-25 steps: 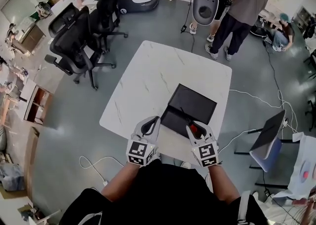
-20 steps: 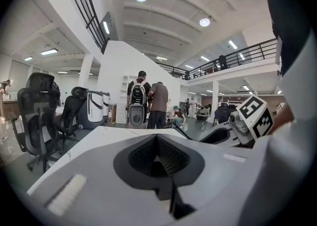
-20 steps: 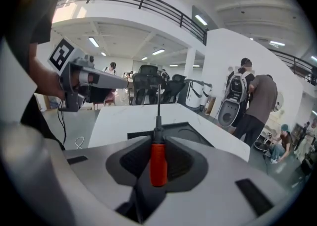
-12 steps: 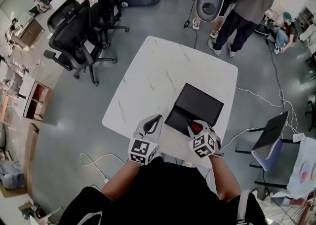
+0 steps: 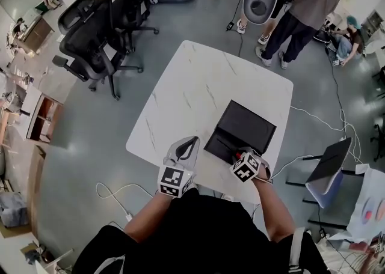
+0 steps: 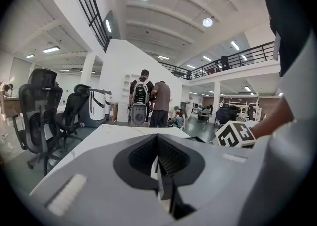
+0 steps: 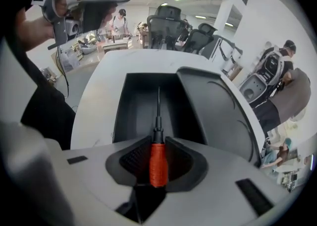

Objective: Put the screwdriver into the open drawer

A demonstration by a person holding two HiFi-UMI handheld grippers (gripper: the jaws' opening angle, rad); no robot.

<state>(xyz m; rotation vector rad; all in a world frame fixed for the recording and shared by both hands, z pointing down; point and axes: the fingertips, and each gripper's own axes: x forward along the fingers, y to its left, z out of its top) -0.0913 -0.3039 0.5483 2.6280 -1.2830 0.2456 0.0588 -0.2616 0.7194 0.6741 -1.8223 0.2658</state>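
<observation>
Firmly pinched between the ribbed pads (image 7: 132,158) of my right gripper (image 7: 157,143) is the screwdriver (image 7: 158,163). The jaws are closed on its red handle, and its thin dark shaft sticks out past my fingertips. My gripper is tipped steeply downward, so the shaft runs along the inside of the open drawer (image 7: 136,106), a shallow black tray. I cannot tell whether the tip touches the drawer's floor. The drawer is pulled out toward me from a flat black box (image 7: 218,111), whose lid fills the right of the right gripper view.

From the head view, the box sits near the right front corner of a white marbled table (image 5: 192,86), and my right gripper is over the drawer's near end. My left gripper (image 5: 183,146) is beside it to the left, well clear of the drawer and close to the table's near edge. It points almost level across the tabletop with its jaw tips brought together and nothing between them.

Beyond the table, black office chairs (image 5: 90,44) stand on the grey floor to the left. Several people (image 5: 301,8) are at the far side of the hall.
</observation>
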